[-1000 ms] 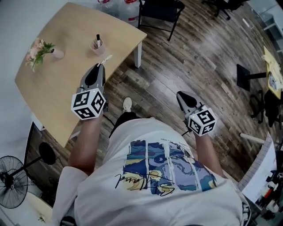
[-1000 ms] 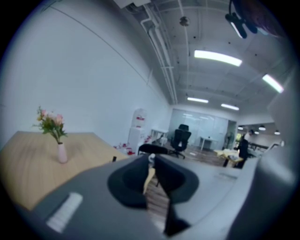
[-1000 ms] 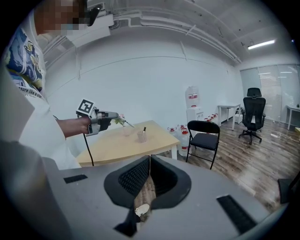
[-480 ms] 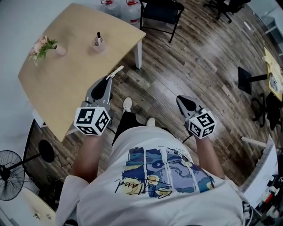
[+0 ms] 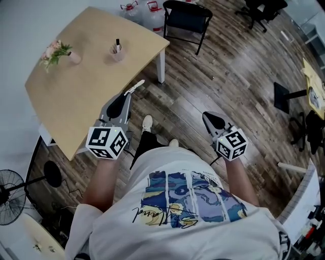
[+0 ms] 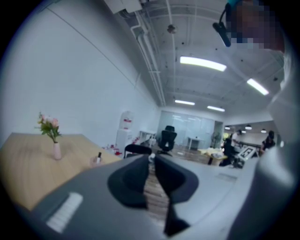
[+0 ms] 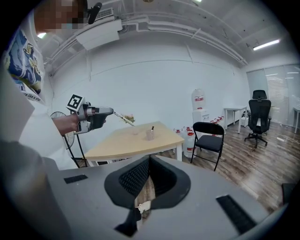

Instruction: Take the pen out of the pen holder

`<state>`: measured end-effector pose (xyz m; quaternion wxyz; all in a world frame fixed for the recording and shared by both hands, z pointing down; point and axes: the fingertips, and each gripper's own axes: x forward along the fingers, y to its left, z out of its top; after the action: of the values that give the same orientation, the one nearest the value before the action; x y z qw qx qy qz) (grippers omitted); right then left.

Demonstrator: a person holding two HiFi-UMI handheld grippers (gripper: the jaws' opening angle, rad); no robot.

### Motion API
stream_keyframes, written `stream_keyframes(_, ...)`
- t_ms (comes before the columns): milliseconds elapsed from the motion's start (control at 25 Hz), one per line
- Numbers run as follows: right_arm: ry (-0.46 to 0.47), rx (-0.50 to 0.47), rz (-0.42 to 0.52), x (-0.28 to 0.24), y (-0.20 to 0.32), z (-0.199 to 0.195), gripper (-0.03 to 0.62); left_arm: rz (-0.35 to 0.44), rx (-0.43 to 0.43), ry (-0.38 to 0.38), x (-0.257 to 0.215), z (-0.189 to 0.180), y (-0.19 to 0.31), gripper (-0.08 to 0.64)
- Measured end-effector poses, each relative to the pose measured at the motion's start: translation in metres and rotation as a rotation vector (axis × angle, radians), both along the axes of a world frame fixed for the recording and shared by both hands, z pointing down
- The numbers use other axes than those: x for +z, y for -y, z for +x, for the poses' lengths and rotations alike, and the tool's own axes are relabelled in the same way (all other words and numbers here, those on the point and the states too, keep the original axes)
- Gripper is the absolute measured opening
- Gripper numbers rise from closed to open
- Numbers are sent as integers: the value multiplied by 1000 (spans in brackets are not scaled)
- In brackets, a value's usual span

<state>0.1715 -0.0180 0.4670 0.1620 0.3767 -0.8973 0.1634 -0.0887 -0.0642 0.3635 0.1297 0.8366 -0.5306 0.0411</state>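
Observation:
A pale, thin pen [image 5: 135, 87] sticks out of the tip of my left gripper [image 5: 128, 95], which is shut on it, just off the near corner of the wooden table [image 5: 76, 96] and above the floor. The right gripper view shows that same left gripper [image 7: 111, 111] holding the pen [image 7: 123, 119] level in the air. The pen holder [image 5: 117, 53] stands on the table's far side with a dark pen [image 5: 117, 44] upright in it, well away from both grippers. My right gripper [image 5: 209, 117] hangs over the floor, jaws together, empty.
A small vase of pink flowers [image 5: 60, 51] stands on the table, left of the holder. A black folding chair [image 5: 186, 16] and water bottles [image 5: 153, 10] stand beyond the table's end. A floor fan [image 5: 10, 202] is at the lower left.
My left gripper has drawn back from over the table's edge toward my body, carrying the pale pen with it. The right gripper has hardly shifted.

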Motion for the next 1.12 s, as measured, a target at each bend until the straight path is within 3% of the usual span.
stream_keyframes(1120, -10, -31, 2, 5, 0, 5, 8, 0, -1, 19, -3, 8, -4, 48)
